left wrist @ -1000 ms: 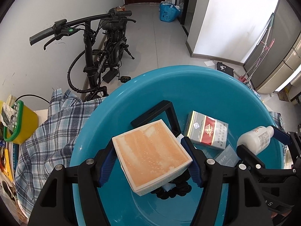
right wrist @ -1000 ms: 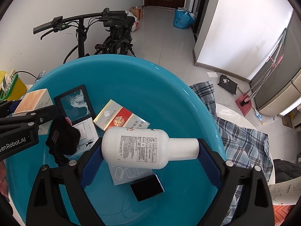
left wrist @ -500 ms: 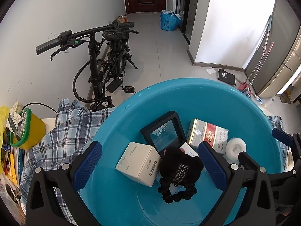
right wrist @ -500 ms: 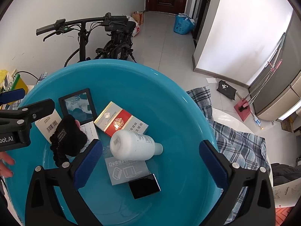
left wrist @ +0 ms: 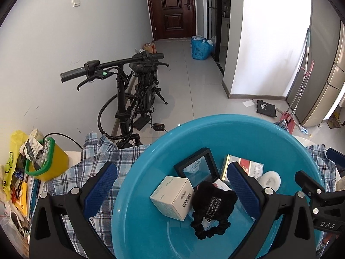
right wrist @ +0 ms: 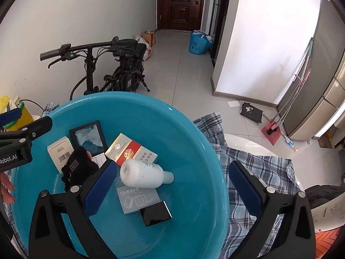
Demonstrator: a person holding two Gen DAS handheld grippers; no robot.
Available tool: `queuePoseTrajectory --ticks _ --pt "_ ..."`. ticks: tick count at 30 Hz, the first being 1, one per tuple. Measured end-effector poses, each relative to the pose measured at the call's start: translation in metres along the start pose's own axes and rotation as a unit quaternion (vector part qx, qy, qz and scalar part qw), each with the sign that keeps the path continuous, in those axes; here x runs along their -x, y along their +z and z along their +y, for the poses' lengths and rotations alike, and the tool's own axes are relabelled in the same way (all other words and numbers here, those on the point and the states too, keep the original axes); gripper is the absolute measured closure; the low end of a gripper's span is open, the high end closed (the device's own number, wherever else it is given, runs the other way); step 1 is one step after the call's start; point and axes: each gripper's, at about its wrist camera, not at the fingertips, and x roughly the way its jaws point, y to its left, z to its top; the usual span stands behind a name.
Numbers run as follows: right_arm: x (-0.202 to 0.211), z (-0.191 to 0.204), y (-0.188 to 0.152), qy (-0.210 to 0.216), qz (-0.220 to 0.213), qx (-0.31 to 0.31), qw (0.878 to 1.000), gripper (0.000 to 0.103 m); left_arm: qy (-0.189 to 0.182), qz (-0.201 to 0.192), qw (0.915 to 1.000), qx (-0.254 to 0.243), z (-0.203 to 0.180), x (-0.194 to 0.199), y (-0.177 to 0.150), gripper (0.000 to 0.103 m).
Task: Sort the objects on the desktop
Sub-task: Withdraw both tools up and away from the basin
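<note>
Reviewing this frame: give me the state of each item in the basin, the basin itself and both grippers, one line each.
Left gripper: open, empty.
Right gripper: open, empty.
White bottle: lying on its side, capped.
White box: closed, tilted.
Cigarette pack: closed, flat.
Black scrunchie: loose, leaning on the box.
Black framed case: propped at a tilt.
Blue basin: upright, holding the items.

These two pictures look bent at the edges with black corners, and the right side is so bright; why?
Both views come through fisheye lenses: in the left wrist view the door frame and walls bow, with dark corners. In the right wrist view daylight from the right washes out the white wall, and the teal basin rim shines. Both are sharp: box barcode and bottle show no blur.
</note>
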Motion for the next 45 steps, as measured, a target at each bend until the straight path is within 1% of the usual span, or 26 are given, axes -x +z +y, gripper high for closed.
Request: queuePoseTrajectory --ticks 3,5,9,14,17,20,25,27,30,32,36,39,45 --pt "0.018 -0.005 0.002 -0.005 -0.037 -0.004 0.999 0.0 -0.001 -0.027 0.9996 0.007 0.003 0.015 0.001 0.0" --pt "0.029 -0.008 0.005 -0.01 -0.058 -0.005 0.998 0.0 0.0 -0.055 0.9984 0.015 0.005 0.028 0.0 0.0" --pt "0.049 -0.011 0.006 -0.011 -0.086 -0.008 0.996 0.0 -0.002 -0.102 0.9944 0.025 0.007 0.057 -0.002 0.0" --pt "0.067 -0.017 0.003 -0.012 -0.106 -0.017 0.994 0.0 -0.008 -0.142 0.9896 0.017 0.003 0.087 -0.003 0.0" --pt "0.077 -0.017 0.0 -0.014 -0.113 -0.012 0.993 0.0 -0.007 -0.162 0.9867 -0.004 -0.005 0.104 -0.009 0.0" --pt "0.087 -0.017 -0.005 -0.011 -0.115 -0.007 0.993 0.0 -0.006 -0.187 0.9823 -0.004 -0.008 0.122 -0.018 0.0" --pt "0.109 -0.015 -0.014 -0.017 -0.133 0.003 0.991 0.0 -0.014 -0.215 0.9766 -0.005 -0.005 0.152 -0.029 0.0" --pt "0.12 -0.015 -0.017 -0.015 -0.141 0.004 0.99 0.0 -0.011 -0.222 0.9748 -0.008 -0.004 0.164 -0.032 0.0" --pt "0.136 -0.013 -0.022 -0.023 -0.155 0.018 0.987 0.0 -0.01 -0.234 0.9722 -0.012 -0.002 0.181 -0.037 0.0" --pt "0.144 -0.01 -0.025 -0.026 -0.163 0.023 0.986 0.0 -0.015 -0.236 0.9716 -0.006 0.001 0.19 -0.04 0.0" --pt "0.159 -0.007 -0.029 -0.015 -0.166 0.024 0.986 0.0 -0.014 -0.239 0.971 0.005 0.011 0.205 -0.044 0.0" --pt "0.167 -0.004 -0.035 -0.01 -0.164 0.028 0.986 0.0 -0.014 -0.249 0.9684 0.009 0.017 0.219 -0.052 0.0" --pt "0.184 -0.002 -0.053 0.0 -0.175 0.032 0.984 0.0 -0.012 -0.271 0.9624 0.012 0.029 0.246 -0.072 0.0"
